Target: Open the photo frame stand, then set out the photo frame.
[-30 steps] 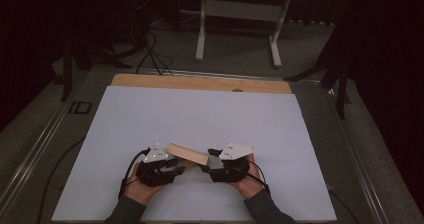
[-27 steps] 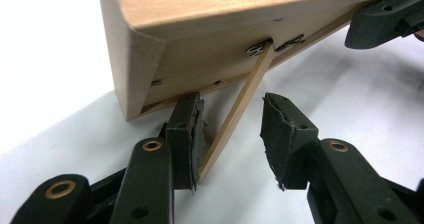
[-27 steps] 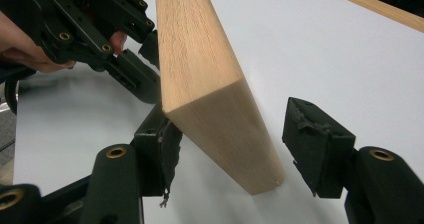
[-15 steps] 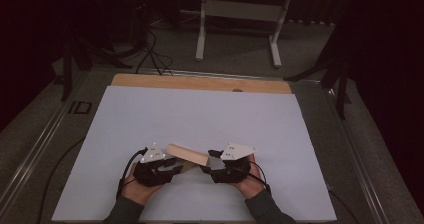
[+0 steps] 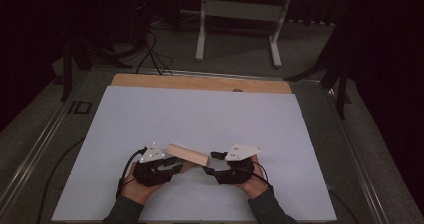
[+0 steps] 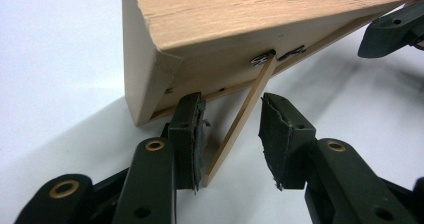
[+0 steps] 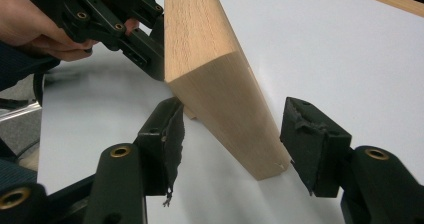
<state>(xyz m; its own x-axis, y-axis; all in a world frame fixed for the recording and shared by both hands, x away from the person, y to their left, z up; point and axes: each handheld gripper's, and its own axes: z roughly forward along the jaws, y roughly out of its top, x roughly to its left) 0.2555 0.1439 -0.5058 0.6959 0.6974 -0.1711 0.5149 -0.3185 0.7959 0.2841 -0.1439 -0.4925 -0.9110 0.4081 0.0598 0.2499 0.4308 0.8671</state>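
Note:
A light wooden block (image 5: 187,155) lies tilted on the white table sheet (image 5: 200,114), between my two grippers. In the left gripper view the block (image 6: 250,29) is raised on a thin wooden strut (image 6: 240,119) hinged to its underside. My left gripper (image 6: 230,134) is open, with a jaw on each side of that strut. My right gripper (image 7: 232,134) is also open, and the block's near end (image 7: 230,114) stands between its jaws with a gap on both sides. From above, the left gripper (image 5: 172,165) and right gripper (image 5: 210,165) face each other at the block's ends.
The white sheet covers a wooden tabletop whose far edge (image 5: 200,82) shows bare. A metal stand (image 5: 240,14) and cables (image 5: 150,54) are on the floor beyond. Both hands rest near the table's front edge. The other hand (image 7: 30,19) is close in the right gripper view.
The left hand and gripper have shifted slightly. The block stays tilted between the two grippers and the right gripper has hardly moved.

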